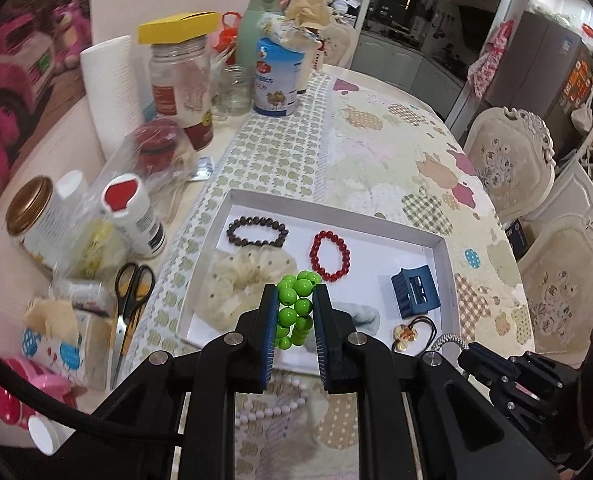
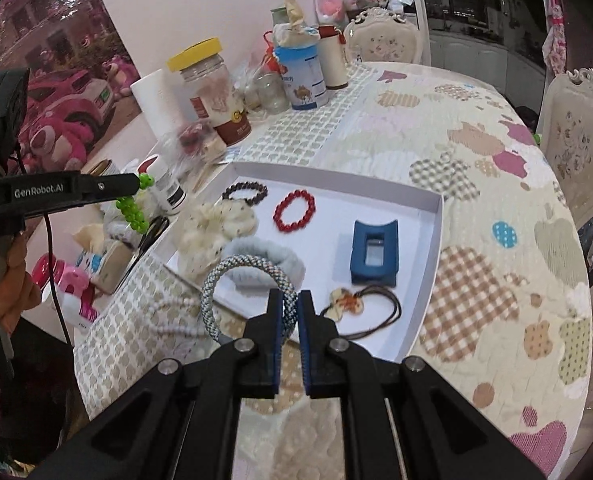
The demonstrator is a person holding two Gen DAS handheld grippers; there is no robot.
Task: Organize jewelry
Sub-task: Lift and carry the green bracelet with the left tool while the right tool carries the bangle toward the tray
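Your right gripper (image 2: pixel 290 304) clamps the braided bangle (image 2: pixel 216 292) above the white tray (image 2: pixel 436 220)'s near edge; your left gripper (image 1: pixel 295 300) pinches the green bead bracelet (image 1: pixel 294 308) over the tray. Either could slip, knocking the red bracelet (image 2: pixel 294 209).

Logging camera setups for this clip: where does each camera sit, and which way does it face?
Left wrist: on the left gripper, looking down along its fingers, shut on the green bead bracelet above the white tray.
Right wrist: on the right gripper, angled down at the tray, shut on the braided bangle; the left gripper enters from the left edge.
Shared: tray, red bracelet, blue clip.
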